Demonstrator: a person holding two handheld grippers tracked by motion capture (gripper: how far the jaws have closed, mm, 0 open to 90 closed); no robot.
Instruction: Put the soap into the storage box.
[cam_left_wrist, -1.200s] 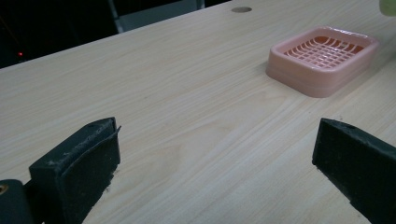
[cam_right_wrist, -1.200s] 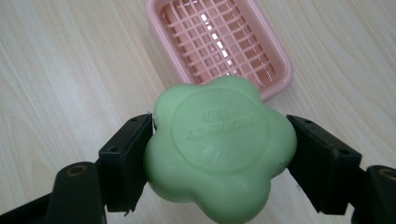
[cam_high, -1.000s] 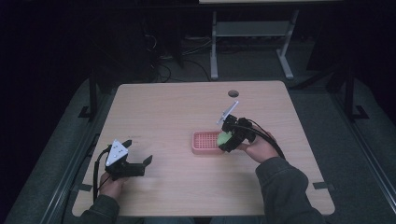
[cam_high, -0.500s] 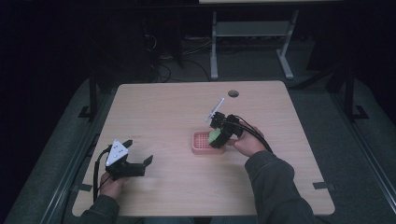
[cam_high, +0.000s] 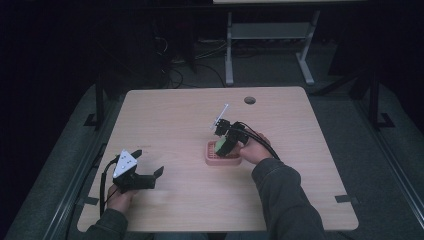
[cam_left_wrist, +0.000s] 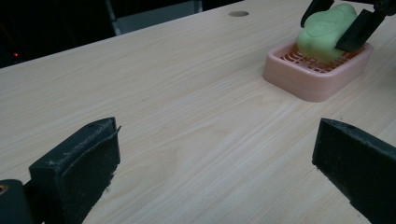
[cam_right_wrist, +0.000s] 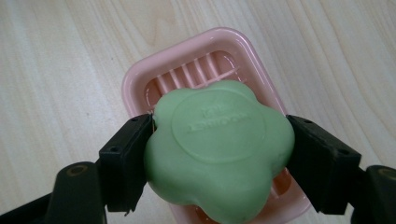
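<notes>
Green flower-shaped soap bar (cam_right_wrist: 219, 151) clamped in my right gripper (cam_high: 223, 141) | shifted left, now over pink ribbed plastic soap dish (cam_right_wrist: 163, 79), placement looked imminent | left gripper (cam_high: 145, 175) idle, jaws apart

Raised, illegible lettering in the round centre of the green soap (cam_right_wrist: 217, 147).

Light wood table (cam_high: 175, 120) with rounded corners, 1 round cable hole (cam_high: 249, 100) near its far edge. Toward the person from that hole, right of centre, sits 1 pink slatted soap dish (cam_high: 216, 159) flat on the wood. Bare grain all around it.
</notes>
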